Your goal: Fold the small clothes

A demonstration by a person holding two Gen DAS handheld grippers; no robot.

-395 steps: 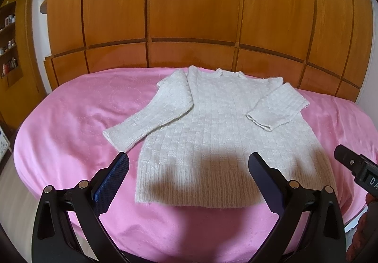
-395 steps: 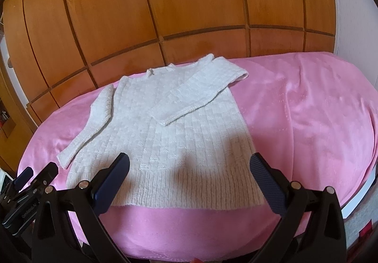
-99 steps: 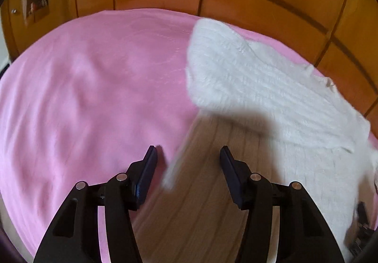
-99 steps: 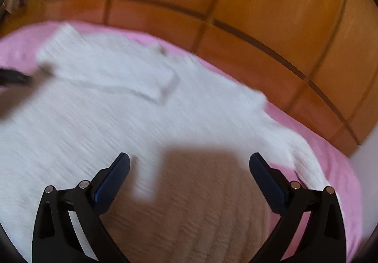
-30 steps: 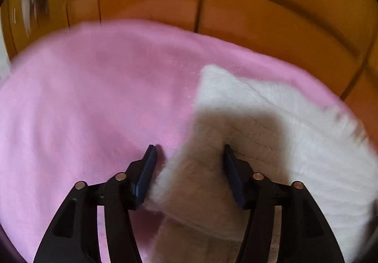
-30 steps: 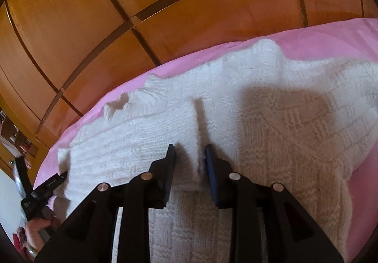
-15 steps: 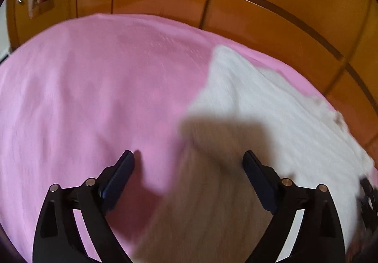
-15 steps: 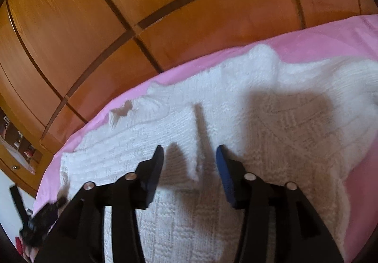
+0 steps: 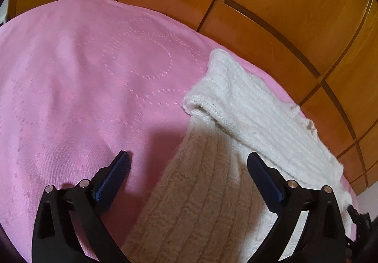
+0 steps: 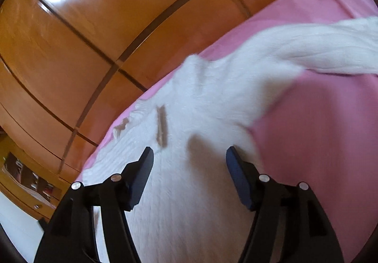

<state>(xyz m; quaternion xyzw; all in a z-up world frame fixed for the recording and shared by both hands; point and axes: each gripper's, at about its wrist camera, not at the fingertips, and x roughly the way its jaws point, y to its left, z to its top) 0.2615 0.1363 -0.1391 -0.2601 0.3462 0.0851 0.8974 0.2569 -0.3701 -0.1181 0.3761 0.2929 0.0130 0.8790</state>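
Glossy orange-brown wooden panels (image 9: 271,0) rise behind a bed covered with a pink bedspread (image 9: 78,78), stitched with dotted circular patterns. On that bedspread lies a white knitted sweater (image 9: 250,109), toward the bed's far edge beside the panels. In the left wrist view one sleeve (image 9: 238,95) is folded over the body, its open cuff lying at the sweater's near-left side, and the ribbed hem part of the knit lies in shadow below it. The left claw (image 9: 187,163) stands wide, its jaws having just been opening; the shaded knit lies below and between its blue-padded fingers (image 9: 113,177), but neither pad presses on it, and the left finger is over bare pink cloth. In the right wrist view, which is blurred, the sweater's body fills the lower middle, and the other sleeve (image 10: 330,50) stretches out toward the right over the bedspread. The right claw (image 10: 189,159) is partly spread, its jaws having just been opening too; it is above the white knit with nothing gripped. A shelf with small items (image 10: 28,180) shows at the far left beyond the bed's corner. At the lower right of the left wrist view a dark piece of the other tool (image 9: 361,222) shows at the sweater's edge.
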